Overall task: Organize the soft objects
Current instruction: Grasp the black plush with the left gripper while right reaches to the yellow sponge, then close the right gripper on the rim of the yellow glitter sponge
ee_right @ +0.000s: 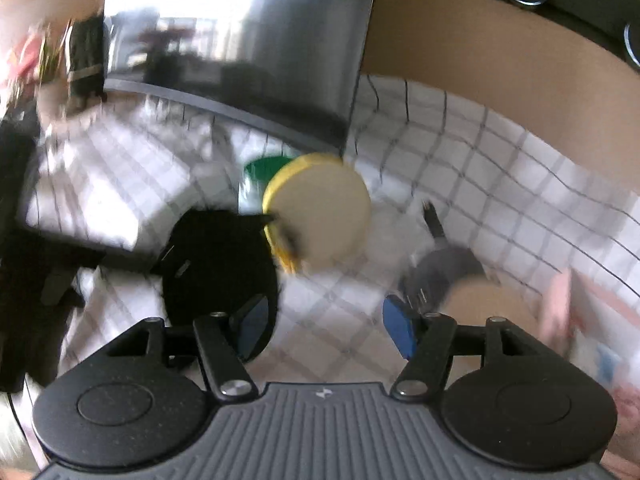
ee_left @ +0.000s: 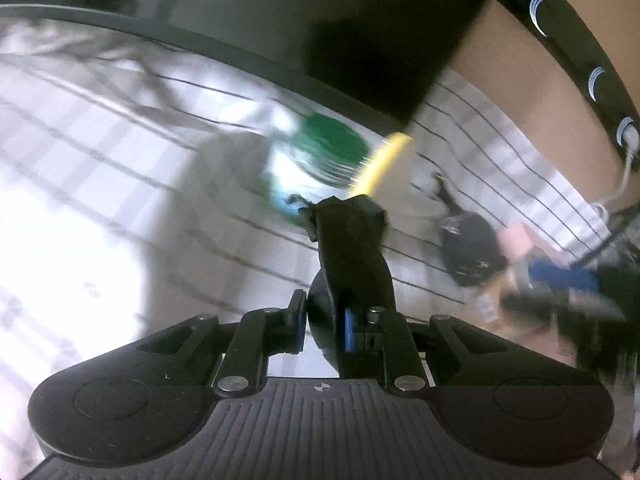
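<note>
My left gripper (ee_left: 324, 324) is shut on a black round soft pad (ee_left: 352, 256), seen edge-on and rising from between the blue pads. A yellow-rimmed cream round sponge (ee_left: 386, 164) sits at the black pad's far tip, touching it; whether the two are joined I cannot tell. In the right wrist view the black pad (ee_right: 220, 256) and the cream sponge (ee_right: 324, 208) show face-on, above the checked cloth. My right gripper (ee_right: 324, 328) stands open below them, with nothing between its blue fingertips (ee_right: 398, 328). Both views are blurred.
A white checked cloth (ee_right: 500, 168) covers the table. A green-lidded jar (ee_left: 332, 148) stands behind the sponge, in front of a dark screen (ee_right: 280, 40). A dark grey object (ee_right: 444, 268) lies on the cloth to the right. A brown panel (ee_right: 480, 60) backs the table.
</note>
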Tool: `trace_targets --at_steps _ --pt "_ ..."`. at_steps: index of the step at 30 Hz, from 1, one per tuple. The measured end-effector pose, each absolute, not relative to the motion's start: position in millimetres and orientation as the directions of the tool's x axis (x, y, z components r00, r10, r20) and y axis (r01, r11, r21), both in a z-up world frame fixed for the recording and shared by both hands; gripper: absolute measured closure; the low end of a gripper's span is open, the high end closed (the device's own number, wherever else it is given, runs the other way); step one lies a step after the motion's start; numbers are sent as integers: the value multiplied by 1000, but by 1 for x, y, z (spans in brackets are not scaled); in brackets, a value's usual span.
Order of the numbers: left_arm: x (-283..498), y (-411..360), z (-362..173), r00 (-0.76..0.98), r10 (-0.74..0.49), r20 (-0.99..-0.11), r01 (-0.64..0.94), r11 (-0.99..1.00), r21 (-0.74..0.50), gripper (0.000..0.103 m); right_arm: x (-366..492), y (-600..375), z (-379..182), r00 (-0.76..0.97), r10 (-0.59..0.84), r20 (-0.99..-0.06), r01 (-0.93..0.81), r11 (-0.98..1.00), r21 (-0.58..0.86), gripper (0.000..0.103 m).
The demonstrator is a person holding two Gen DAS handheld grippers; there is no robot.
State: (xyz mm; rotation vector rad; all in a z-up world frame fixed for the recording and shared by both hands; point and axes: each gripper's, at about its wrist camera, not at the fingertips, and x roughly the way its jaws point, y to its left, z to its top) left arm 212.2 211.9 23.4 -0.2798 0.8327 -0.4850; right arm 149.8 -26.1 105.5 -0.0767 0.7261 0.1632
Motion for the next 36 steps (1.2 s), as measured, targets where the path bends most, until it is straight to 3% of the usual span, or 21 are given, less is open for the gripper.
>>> trace_targets --at_steps 6,12,14,17,20,23,32,33,36 --pt "196 254 26 612 -456 -646 226 884 -410 82 227 -8 123 793 110 -599 -32 990 140 39" --pt "186 267 28 614 -443 -653 229 892 -390 82 279 -6 105 772 73 -631 59 981 186 40" --pt "185 271 26 615 -444 -652 227 891 -393 82 286 -19 97 738 116 -665 71 966 248 58" --pt "185 279 25 615 -450 -648 225 887 -403 82 277 -40 93 719 208 -663 71 927 368 70" --pt "188 280 24 611 -462 -643 234 881 -411 82 251 -43 102 716 198 -670 30 949 312 82" --pt "193 276 23 601 -474 -644 249 876 -412 82 224 -34 100 674 224 -704 -55 965 254 85" --pt "218 251 17 546 -520 -657 281 852 -441 82 176 -14 66 595 219 -773 -141 976 168 84" --pt "219 248 14 536 -526 -660 276 849 -451 82 178 -13 64 600 220 -769 -142 975 168 82" --pt "222 241 11 523 -522 -674 271 851 -449 81 191 -11 61 625 180 -760 -106 984 146 62"
